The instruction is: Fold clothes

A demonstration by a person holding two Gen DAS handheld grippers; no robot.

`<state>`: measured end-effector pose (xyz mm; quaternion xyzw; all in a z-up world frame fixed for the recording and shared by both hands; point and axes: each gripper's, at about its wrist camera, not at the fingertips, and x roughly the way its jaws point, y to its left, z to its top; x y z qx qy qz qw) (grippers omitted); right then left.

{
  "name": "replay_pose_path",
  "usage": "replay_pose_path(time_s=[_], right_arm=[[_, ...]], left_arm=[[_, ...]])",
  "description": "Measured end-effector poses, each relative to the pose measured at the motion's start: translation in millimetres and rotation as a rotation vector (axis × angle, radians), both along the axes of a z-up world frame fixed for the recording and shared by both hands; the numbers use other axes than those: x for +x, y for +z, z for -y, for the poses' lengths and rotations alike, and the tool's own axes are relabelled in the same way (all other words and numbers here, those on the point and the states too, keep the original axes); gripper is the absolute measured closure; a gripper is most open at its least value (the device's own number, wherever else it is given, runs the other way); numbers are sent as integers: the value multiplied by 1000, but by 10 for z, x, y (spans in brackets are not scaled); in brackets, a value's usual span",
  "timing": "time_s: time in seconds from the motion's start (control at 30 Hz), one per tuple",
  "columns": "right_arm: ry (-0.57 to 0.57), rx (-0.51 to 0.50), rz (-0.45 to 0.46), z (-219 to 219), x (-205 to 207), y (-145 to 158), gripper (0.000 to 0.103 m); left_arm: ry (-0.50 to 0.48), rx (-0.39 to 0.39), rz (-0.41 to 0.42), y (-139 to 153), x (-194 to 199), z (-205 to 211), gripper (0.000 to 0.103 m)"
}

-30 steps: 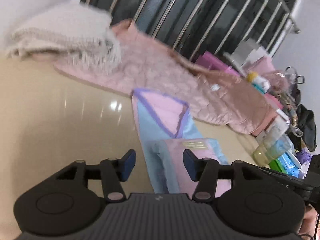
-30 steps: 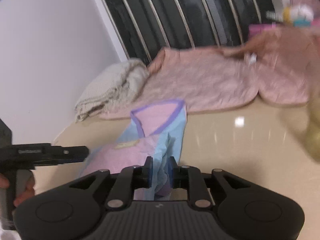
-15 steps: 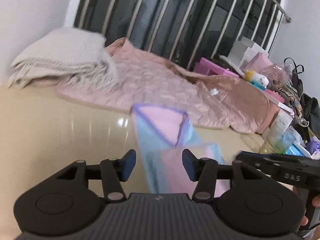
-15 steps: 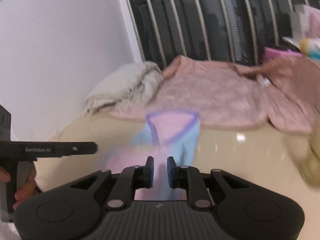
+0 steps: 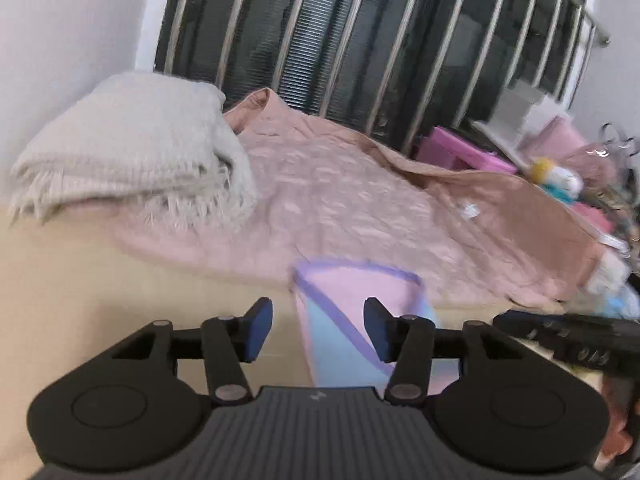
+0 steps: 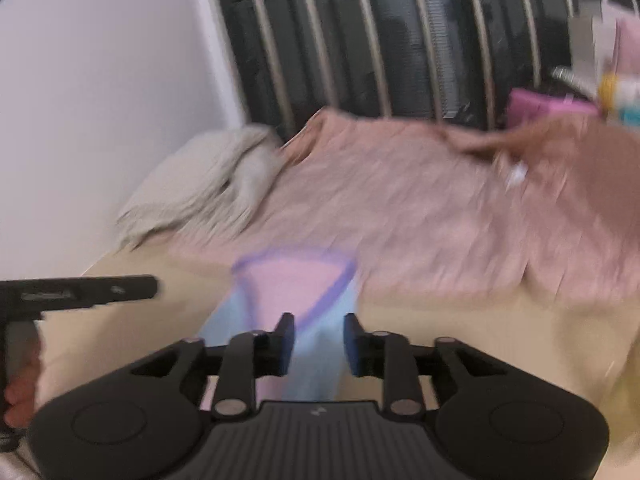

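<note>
A small pink and light-blue garment with purple trim (image 5: 356,320) lies folded on the beige table (image 5: 120,300); it also shows in the right wrist view (image 6: 296,292). My left gripper (image 5: 318,330) is open and empty, raised above the garment's near part. My right gripper (image 6: 318,346) is open with a narrower gap, empty, over the garment's blue part. The right gripper's body (image 5: 568,336) shows at the right of the left wrist view. The left gripper's body (image 6: 76,294) shows at the left of the right wrist view.
A large pink quilted garment (image 5: 360,208) lies spread behind the small one. A folded cream knit blanket (image 5: 132,148) sits at the back left. Pink boxes, bottles and bags (image 5: 560,168) crowd the right. A barred window (image 5: 360,40) stands behind.
My right gripper let go of the blue cloth and opened. Both grippers rose and pulled back from the garment, which stays on the table.
</note>
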<state>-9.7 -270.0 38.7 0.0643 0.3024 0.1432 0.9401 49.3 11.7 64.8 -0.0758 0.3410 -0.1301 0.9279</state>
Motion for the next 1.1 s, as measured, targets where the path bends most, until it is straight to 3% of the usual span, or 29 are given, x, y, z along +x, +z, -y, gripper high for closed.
replay_pose_path(time_s=[0.03,0.13,0.2,0.27,0.33,0.43,0.5,0.63,0.77,0.83,0.9,0.97,1.0,1.03,1.1], right_arm=[[5,-7,-29,-23,226,32,73],[-5,-70,-124,-130,787,-2,75],[-20,-114,-163,-198,1045,-63,75],[-17,-128,-218,-239,1216,-178,75],[-18,-141,-269,-272,1352,-290,96],[-33,-128,-237,-295,1276,-301,101],[-29,-102,-186,-273,1121,-209,101],[-10,-32,-30,-174,528,89,101],[9,10,95,-30,-450,210,101],[34,13,107,-1,-1025,86,101],[79,16,66,5,-1448,-139,100],[96,20,29,30,-1683,-294,98],[88,27,33,61,-1764,-307,89],[79,38,48,92,-1820,-284,73],[68,61,106,124,-1827,-156,59]], left_arm=[[8,17,-47,-25,229,47,61],[80,19,-116,-135,628,156,66],[60,13,-135,-192,760,210,68],[71,25,-168,-264,853,260,91],[75,30,-184,-310,899,299,99],[68,-17,-165,-294,823,239,101],[64,-42,-118,-188,690,213,102],[1,-44,7,19,-56,193,102],[-64,-45,133,224,-819,174,102],[-58,27,185,83,-1262,124,101],[-34,55,174,-133,-1569,90,98],[-36,47,124,-304,-1803,30,85],[-53,23,78,-359,-1876,-17,84],[-81,-17,70,-342,-1944,-63,82],[-96,-88,134,-195,-1992,-142,70]])
